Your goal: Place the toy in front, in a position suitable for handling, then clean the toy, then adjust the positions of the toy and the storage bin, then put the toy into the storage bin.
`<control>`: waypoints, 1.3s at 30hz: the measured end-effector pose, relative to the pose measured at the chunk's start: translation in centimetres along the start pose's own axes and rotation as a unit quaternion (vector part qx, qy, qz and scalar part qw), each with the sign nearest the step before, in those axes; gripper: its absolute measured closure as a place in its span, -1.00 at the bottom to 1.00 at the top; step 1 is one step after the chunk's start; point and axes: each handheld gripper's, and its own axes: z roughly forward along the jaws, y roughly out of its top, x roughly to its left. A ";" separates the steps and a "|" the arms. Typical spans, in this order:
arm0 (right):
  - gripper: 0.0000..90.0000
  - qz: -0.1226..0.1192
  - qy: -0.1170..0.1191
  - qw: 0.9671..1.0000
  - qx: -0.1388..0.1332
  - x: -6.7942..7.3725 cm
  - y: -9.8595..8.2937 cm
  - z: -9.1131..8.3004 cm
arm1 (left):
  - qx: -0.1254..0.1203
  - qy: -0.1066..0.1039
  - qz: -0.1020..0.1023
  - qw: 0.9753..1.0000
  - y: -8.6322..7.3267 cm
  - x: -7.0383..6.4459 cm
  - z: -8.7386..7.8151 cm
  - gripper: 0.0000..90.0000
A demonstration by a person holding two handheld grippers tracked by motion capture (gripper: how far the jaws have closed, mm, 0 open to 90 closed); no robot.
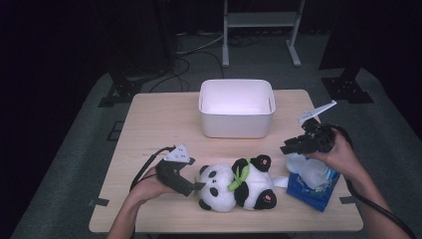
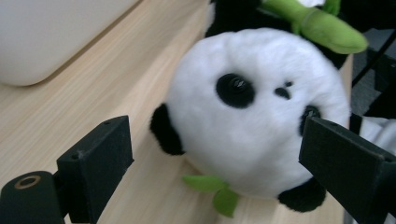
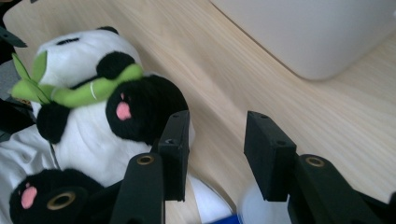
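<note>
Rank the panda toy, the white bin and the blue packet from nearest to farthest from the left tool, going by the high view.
From the left tool:
1. Panda toy, right at its tips, near edge of the table.
2. White bin, farther back, mid-table.
3. Blue packet, far right, beyond the panda, under the right hand.

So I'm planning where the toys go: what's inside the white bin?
The white bin looks empty: its pale inner walls and most of the floor show bare. The near wall hides the strip of floor just behind it.

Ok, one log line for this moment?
left gripper: open, jaws flank black-and-white plush panda head | right gripper: open, empty | white plastic bin: empty
</note>
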 end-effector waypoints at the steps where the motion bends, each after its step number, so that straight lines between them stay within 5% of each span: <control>1: 0.31 -0.005 0.003 1.000 0.000 0.1 0.3 0.2 | 0.000 0.002 -0.002 1.000 -0.2 0.1 -0.1 -0.82; 9: 0.29 -0.026 0.020 0.999 0.003 1.2 2.3 1.7 | 0.008 0.024 -0.016 1.000 -2.1 0.8 -1.0 -0.82; 19: 0.27 -0.051 0.036 0.998 0.007 2.4 4.5 3.1 | 0.000 0.061 -0.057 0.996 -5.2 1.8 -2.1 -0.85; 39: 0.25 -0.087 0.052 0.995 0.016 4.7 7.6 4.6 | -0.009 0.060 -0.059 0.996 -5.3 2.1 -2.8 -0.85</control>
